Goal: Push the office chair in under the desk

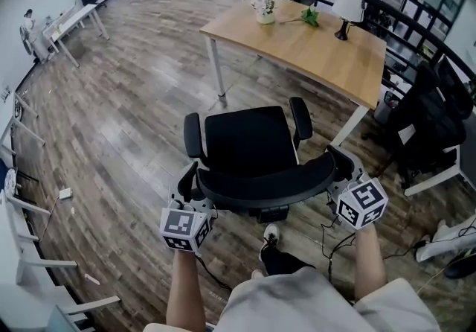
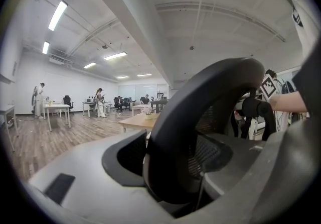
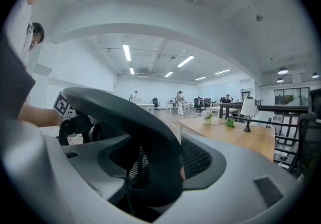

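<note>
A black office chair (image 1: 249,141) stands on the wooden floor with its seat facing the wooden desk (image 1: 312,44), a short way out from the desk's edge. Its curved backrest (image 1: 264,187) is nearest me. My left gripper (image 1: 195,185) is at the backrest's left end and my right gripper (image 1: 343,174) at its right end. In the left gripper view the thick black backrest rim (image 2: 200,112) fills the gap of the left gripper (image 2: 175,178). In the right gripper view the backrest rim (image 3: 135,122) likewise sits tight in the right gripper (image 3: 150,183).
On the desk are a white lamp (image 1: 346,7), a flower pot (image 1: 264,9) and a green plant. Another black chair (image 1: 435,111) and a bin (image 1: 387,109) stand right of the desk, by a railing. White desks (image 1: 74,21) line the far left. My shoe (image 1: 271,237) is behind the chair.
</note>
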`<state>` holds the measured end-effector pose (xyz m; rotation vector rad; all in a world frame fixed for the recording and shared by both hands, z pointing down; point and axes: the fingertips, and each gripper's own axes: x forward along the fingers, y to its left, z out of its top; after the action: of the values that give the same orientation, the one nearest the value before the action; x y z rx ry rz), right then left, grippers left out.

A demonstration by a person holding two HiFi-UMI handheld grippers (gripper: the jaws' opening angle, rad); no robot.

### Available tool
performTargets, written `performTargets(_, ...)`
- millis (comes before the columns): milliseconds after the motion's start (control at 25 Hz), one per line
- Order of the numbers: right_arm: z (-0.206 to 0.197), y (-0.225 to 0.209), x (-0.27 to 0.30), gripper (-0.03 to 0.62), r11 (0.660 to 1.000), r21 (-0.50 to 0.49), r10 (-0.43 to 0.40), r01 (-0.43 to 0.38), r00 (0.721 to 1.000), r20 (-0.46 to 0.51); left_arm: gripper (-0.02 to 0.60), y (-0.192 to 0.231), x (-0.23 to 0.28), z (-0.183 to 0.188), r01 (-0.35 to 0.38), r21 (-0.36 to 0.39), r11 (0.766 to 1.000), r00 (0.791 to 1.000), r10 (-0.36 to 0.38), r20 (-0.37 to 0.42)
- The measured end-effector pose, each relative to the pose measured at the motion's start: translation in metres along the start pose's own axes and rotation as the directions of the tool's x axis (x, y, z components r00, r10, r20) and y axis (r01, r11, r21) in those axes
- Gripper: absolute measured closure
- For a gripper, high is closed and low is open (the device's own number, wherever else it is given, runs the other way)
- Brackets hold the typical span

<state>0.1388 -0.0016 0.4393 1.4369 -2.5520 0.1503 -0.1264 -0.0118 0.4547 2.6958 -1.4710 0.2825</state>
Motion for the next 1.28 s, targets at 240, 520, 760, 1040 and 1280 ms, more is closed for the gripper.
performTargets(240, 0.004, -0.024, 0.019, 0.339, 1.000, -0.001, -0.008, 0.008, 1.000, 0.011, 0.273, 0.010, 0.034, 0.005, 0.021, -0.007, 1.000, 1.000, -0.021, -0.004)
performTargets(520, 0.015, -0.044, 0.056, 0.341, 1.000, -0.013, 0.018, -0.018, 1.000, -0.006, 0.272, 0.035, 0.067, 0.012, 0.004, -0.011, 1.000, 1.000, -0.004, -0.003)
performTargets(760, 0.021, -0.063, 0.087, 0.342, 0.999, -0.037, 0.038, -0.039, 0.999, -0.010, 0.273, 0.053, 0.094, 0.016, -0.002, -0.037, 0.999, 1.000, 0.002, -0.008)
performTargets(1040, 0.029, -0.073, 0.109, 0.344, 0.998, -0.048, 0.049, -0.049, 0.999, -0.008, 0.279, 0.072, 0.113, 0.023, -0.040, -0.095, 0.995, 0.998, 0.043, 0.038)
performTargets(1280, 0.031, -0.072, 0.117, 0.345, 0.998, -0.043, 0.052, -0.052, 0.999, 0.005, 0.281, 0.082, 0.120, 0.027, -0.053, -0.069, 0.996, 0.997, 0.057, 0.057)
